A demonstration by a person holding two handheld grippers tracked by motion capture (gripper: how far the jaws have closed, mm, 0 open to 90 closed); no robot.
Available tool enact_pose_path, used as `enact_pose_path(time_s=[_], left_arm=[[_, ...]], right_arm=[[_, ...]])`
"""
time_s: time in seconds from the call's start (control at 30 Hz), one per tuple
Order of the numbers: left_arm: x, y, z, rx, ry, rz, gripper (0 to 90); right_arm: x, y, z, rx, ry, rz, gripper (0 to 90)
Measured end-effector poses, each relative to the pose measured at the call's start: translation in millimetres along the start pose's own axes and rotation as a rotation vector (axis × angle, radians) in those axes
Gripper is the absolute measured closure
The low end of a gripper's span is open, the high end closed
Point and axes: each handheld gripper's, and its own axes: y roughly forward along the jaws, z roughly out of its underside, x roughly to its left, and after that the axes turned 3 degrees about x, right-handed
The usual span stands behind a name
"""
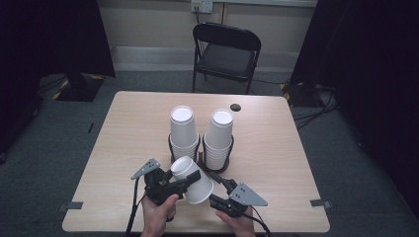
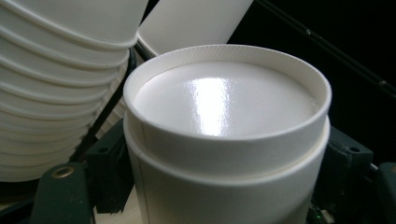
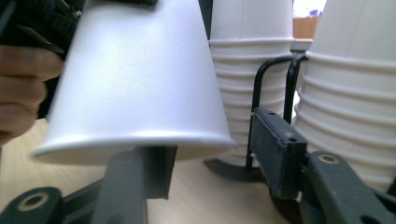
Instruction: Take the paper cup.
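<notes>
Near the table's (image 1: pixel 123 133) front edge, the left gripper (image 1: pixel 184 181) clamps an upturned paper cup (image 1: pixel 193 180); the right gripper (image 1: pixel 223 186) gapes beside it. Harder squeezing could crush it.

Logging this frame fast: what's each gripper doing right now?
Left gripper: shut on the loose white cup, bottom end up.
Right gripper: open, jaws apart beside that cup's rim, holding nothing.
</notes>
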Motion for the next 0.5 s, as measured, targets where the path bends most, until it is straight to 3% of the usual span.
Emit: enact_pose_path(time_s=[0.17, 0.3, 0.5], left_arm=[[-6.8, 2.9, -0.9, 0.009, 0.018, 0.027, 20.9], [-8.0, 5.4, 0.3, 0.023, 0.030, 0.042, 20.5], [-7.7, 5.1, -2.1, 0.052, 0.064, 0.032, 17.3]], right_arm=[[2.1, 9.1, -3.4, -0.013, -0.054, -0.021, 60.5], [2.4, 9.7, -5.8, -0.046, -0.084, -0.005, 69.5], [0.2, 6.5, -5.8, -0.074, -0.089, 0.003, 78.1]])
